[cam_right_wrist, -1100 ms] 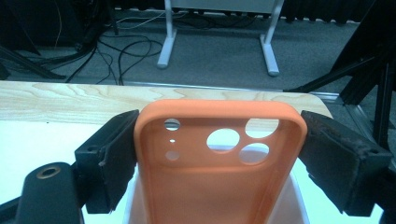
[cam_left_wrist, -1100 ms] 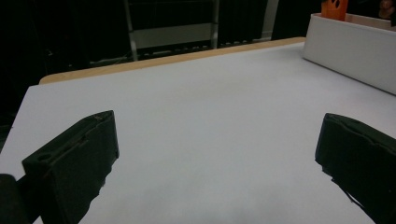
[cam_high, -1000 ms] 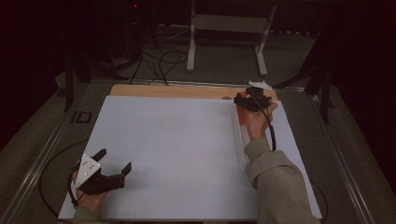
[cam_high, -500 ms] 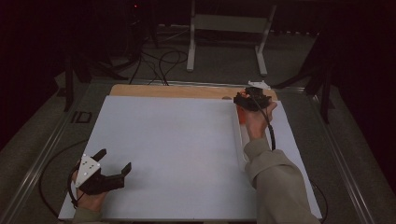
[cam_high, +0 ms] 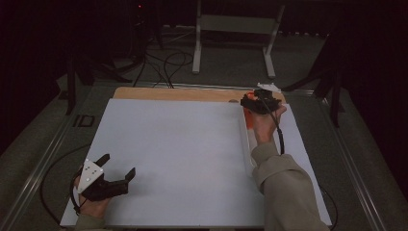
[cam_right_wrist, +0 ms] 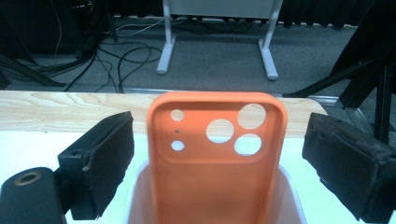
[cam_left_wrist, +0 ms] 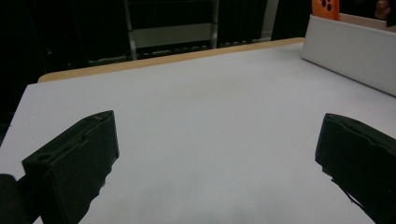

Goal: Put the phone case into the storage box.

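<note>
A: Why does the orange phone case (cam_right_wrist: pixel 215 158) stand upright in the white tray (cam_right_wrist: pixel 140 196)?

B: The right tongs (cam_right_wrist: pixel 215 163) have just been opening; both pads now stand clear of it, the tray propping it.

A: The left tongs (cam_left_wrist: pixel 215 158)?

B: Wide open, empty, resting on the desk (cam_high: pixel 183 144), well apart.

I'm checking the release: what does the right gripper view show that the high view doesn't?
Right gripper view: the orange phone case stands upright in a white box, camera holes visible, clear of both fingers; the jaws have just been opening. High view: the left gripper, open, over the white mat. Both: the right gripper, the wooden table edge.
</note>
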